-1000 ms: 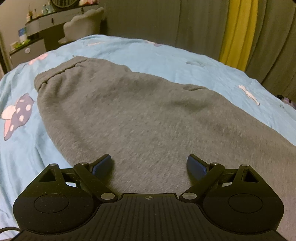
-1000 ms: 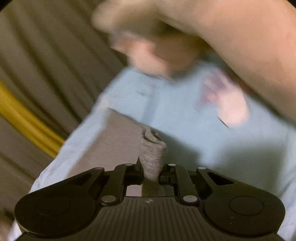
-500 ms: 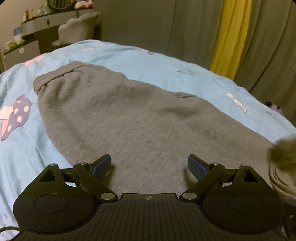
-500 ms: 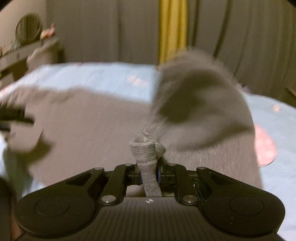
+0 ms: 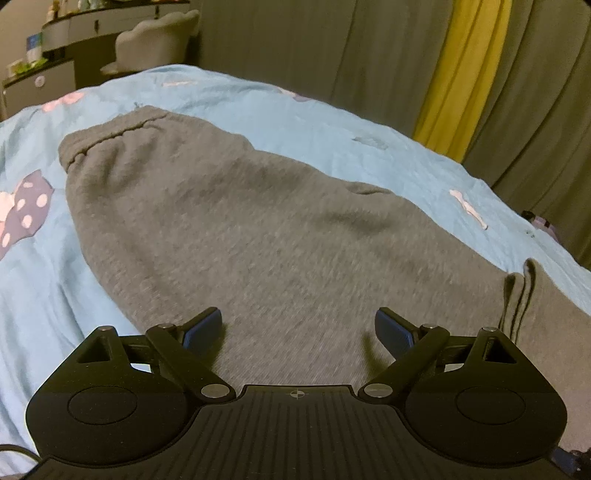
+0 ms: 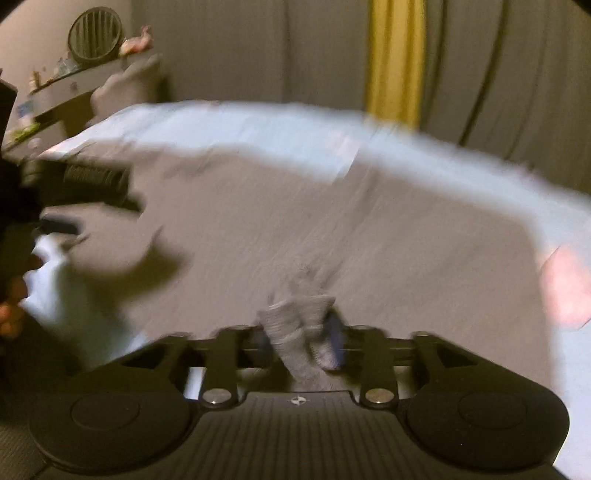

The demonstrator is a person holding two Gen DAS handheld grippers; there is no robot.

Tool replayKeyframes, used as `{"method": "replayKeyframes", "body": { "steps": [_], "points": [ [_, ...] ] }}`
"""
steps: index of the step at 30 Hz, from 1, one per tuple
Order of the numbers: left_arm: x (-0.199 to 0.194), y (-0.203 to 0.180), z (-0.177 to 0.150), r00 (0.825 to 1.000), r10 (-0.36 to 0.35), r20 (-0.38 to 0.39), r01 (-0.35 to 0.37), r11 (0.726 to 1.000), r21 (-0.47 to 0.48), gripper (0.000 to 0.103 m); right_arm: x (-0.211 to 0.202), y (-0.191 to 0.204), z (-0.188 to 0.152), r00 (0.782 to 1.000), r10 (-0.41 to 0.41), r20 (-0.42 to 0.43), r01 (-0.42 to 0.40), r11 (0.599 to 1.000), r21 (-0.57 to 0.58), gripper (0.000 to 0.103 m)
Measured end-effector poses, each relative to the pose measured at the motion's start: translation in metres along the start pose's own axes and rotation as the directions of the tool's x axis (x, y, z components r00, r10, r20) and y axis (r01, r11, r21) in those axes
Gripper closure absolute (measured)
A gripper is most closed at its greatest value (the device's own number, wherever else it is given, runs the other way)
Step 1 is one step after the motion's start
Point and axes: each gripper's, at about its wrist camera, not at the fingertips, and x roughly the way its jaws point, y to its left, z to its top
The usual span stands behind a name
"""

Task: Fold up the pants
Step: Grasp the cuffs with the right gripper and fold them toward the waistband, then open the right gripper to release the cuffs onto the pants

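- Two grippers are in play, one per view, both black with ribbed housings and blue pads on the fingers.
- One left gripper [image 5: 297,328] sits nearest its camera, its jaws spread wide with nothing between them, poised over grey cloth; whether the fingertips touch the fabric cannot be told.
- One right gripper [image 6: 301,341] is clenched on a bunched ribbed cuff [image 6: 295,325] of the same cloth, the knit ribs showing pale grey between the fingers. That view is smeared by motion blur.
- One pair of pants [image 5: 258,229] lies spread across the bed, grey fleece with a soft, slightly fuzzy nap and a few shallow wrinkles.
- One upright ridge of cloth [image 5: 519,295] with two dark creases stands near the right side of the left gripper's view.
- One gathered elastic waistband [image 5: 110,138] forms the far-left end of the pants.
- One light blue bedsheet [image 5: 332,122] lies under the pants, showing around them on the left, far and right sides, printed with pink and navy polka-dot motifs [image 5: 26,206].
- One pale upholstered chair [image 5: 155,40] stands beyond the bed at the left.
- One dark-topped dresser [image 5: 74,33] stands behind the chair with small items on top, too small to count or read.
- One round dark fan-like object [image 6: 95,38] sits on that dresser in the right gripper's view.
- One yellow curtain panel [image 5: 465,74] hangs among grey curtains [image 5: 314,48] farthest back.
- No legible writing or brand shows anywhere.
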Motion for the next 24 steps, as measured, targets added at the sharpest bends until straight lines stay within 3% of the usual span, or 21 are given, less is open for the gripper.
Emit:
{"method": "replayKeyframes", "body": {
  "steps": [2, 4, 7, 9, 11, 12, 15, 17, 18, 19, 21, 24],
  "points": [
    [0.000, 0.001, 0.000, 1.000, -0.007, -0.001, 0.007, 1.000, -0.004, 0.008, -0.018, -0.016, 0.008, 0.993, 0.084, 0.077, -0.091, 0.992, 0.086, 0.043],
    [0.002, -0.001, 0.000, 1.000, -0.010, -0.009, 0.010, 1.000, 0.007, 0.008, -0.032, -0.040, 0.018, 0.984, 0.107, 0.144, -0.135, 0.971, 0.199, 0.034],
    [0.004, -0.007, -0.001, 1.000, -0.018, -0.021, 0.019, 0.999, 0.044, 0.008, -0.042, -0.074, 0.023, 0.981, -0.025, 0.192, -0.038, 0.947, 0.320, 0.021],
    [0.003, -0.010, -0.003, 0.999, -0.029, -0.019, 0.030, 0.997, 0.065, 0.008, -0.034, -0.097, 0.016, 0.980, -0.174, 0.099, 0.127, 0.923, 0.363, 0.016],
    [0.002, -0.012, -0.004, 0.998, -0.056, -0.025, 0.058, 0.995, 0.085, 0.008, -0.013, -0.113, 0.005, 0.961, -0.263, -0.084, 0.275, 0.881, 0.384, 0.015],
    [0.001, -0.014, -0.005, 0.997, -0.069, -0.031, 0.071, 0.993, 0.095, 0.007, -0.008, -0.118, 0.001, 0.956, -0.266, -0.126, 0.294, 0.863, 0.410, 0.015],
    [-0.002, -0.024, -0.009, 0.994, -0.100, -0.044, 0.106, 0.982, 0.158, 0.007, -0.029, -0.110, 0.005, 0.961, -0.277, 0.007, 0.248, 0.870, 0.426, 0.014],
    [-0.005, -0.032, -0.011, 0.994, -0.099, -0.038, 0.105, 0.974, 0.199, 0.007, -0.037, -0.104, 0.006, 0.957, -0.288, 0.031, 0.250, 0.876, 0.412, 0.004],
    [-0.006, -0.037, -0.013, 0.993, -0.108, -0.038, 0.113, 0.970, 0.216, 0.007, -0.037, -0.104, 0.001, 0.960, -0.279, 0.019, 0.248, 0.881, 0.403, 0.004],
    [-0.007, -0.041, -0.014, 0.991, -0.125, -0.046, 0.132, 0.965, 0.227, 0.007, -0.032, -0.103, -0.002, 0.961, -0.275, -0.038, 0.268, 0.884, 0.384, 0.004],
    [-0.007, -0.051, -0.015, 0.983, -0.161, -0.086, 0.176, 0.959, 0.220, 0.007, -0.002, -0.097, -0.002, 0.925, -0.319, -0.208, 0.370, 0.883, 0.288, 0.004],
    [-0.005, -0.068, -0.017, 0.959, -0.238, -0.154, 0.266, 0.942, 0.206, 0.007, 0.003, -0.086, 0.004, 0.901, -0.362, -0.237, 0.412, 0.886, 0.212, 0.004]
  ]
}}
